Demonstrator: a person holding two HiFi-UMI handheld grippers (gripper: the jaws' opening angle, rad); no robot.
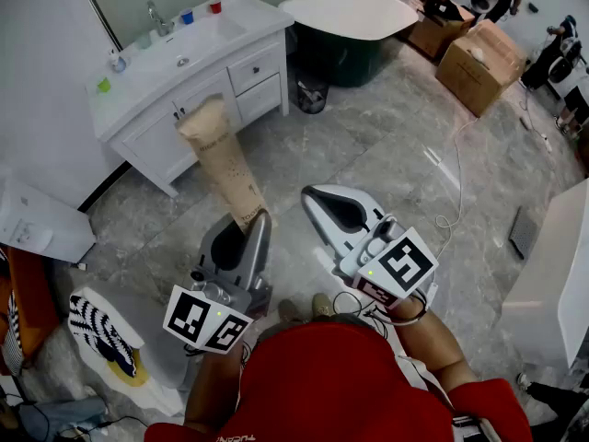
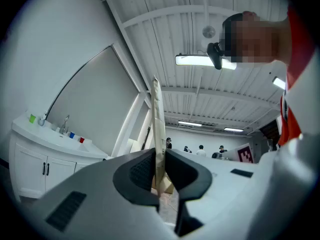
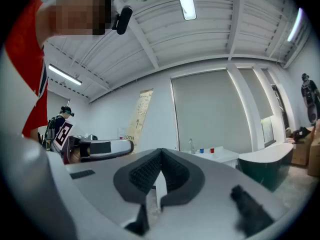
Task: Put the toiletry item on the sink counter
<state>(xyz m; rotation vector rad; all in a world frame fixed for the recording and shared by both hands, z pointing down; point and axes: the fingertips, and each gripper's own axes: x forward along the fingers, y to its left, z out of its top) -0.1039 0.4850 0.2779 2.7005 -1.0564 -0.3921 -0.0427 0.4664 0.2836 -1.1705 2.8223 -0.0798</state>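
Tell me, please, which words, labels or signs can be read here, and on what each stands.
"OOTH": a partial word on the tube, seen in the right gripper view.
Other print on the tube: too blurred to read.
Print on the shirt: cut off at the frame edge, unreadable.
The markers: black-and-white patterns, no words.

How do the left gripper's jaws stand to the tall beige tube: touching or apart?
Touching. The left gripper view shows the left gripper shut on the beige tube, its jaws pressed to both flat sides with no gap.
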